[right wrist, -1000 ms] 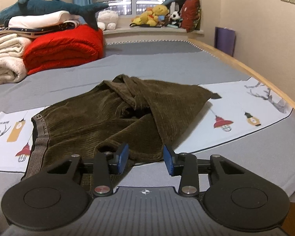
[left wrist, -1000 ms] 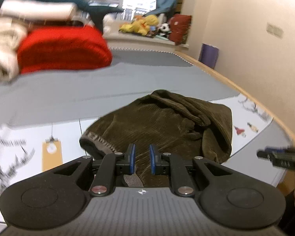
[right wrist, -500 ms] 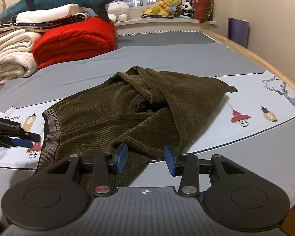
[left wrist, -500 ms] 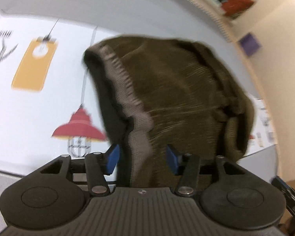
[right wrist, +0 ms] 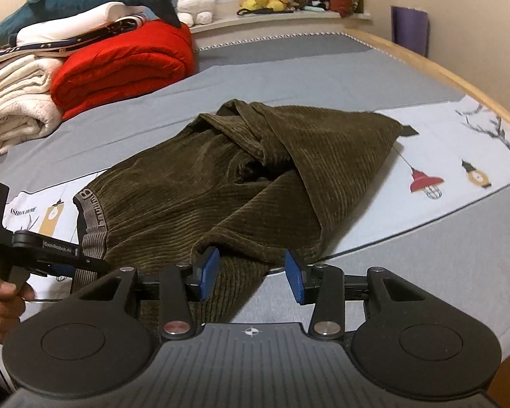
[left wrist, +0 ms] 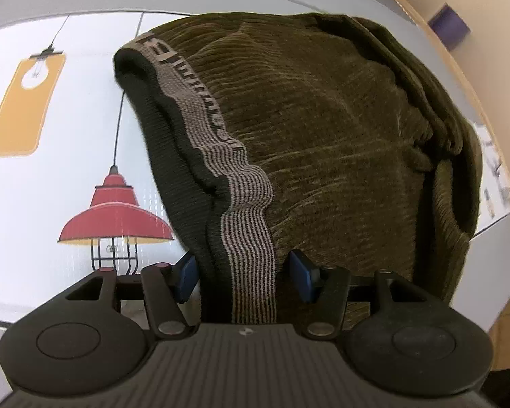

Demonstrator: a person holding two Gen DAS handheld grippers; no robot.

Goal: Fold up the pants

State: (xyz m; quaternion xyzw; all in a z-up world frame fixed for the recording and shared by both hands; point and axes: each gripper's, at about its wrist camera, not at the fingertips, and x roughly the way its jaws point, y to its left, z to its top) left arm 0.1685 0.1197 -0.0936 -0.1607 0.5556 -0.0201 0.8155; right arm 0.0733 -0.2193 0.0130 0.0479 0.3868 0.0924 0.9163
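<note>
Item: brown corduroy pants point(right wrist: 241, 183), crumpled in a loose heap on the printed sheet point(right wrist: 459, 156) at the near edge of the bed point(right wrist: 289, 64); legs twisted over one another toward 12 o'clock, striped elastic waistband point(left wrist: 221, 156) at the heap's 9 o'clock side.

Handling, judged: soft, limp, moderately heavy for cloth; ribbed pile unlikely to slip between pads; no stiffness, so any lifted part likely to sag and drag the rest. Not fragile.

Best hold, judged: waistband, thick and doubled, at its two ends; hems second.

Left hand-held gripper point(left wrist: 243, 273): pointed steeply down over the waistband, jaws apart, band lying between the blue pads point(left wrist: 187, 275) but not pinched.

Right hand-held gripper point(right wrist: 251, 273): jaws apart, set at the heap's 6 o'clock edge, a fold of corduroy between the pads, left pad close against it, contact uncertain, no clamp seen.

Also noted: red blanket point(right wrist: 125, 57) and cream blankets point(right wrist: 17, 98) stacked at 10 o'clock, well apart.
</note>
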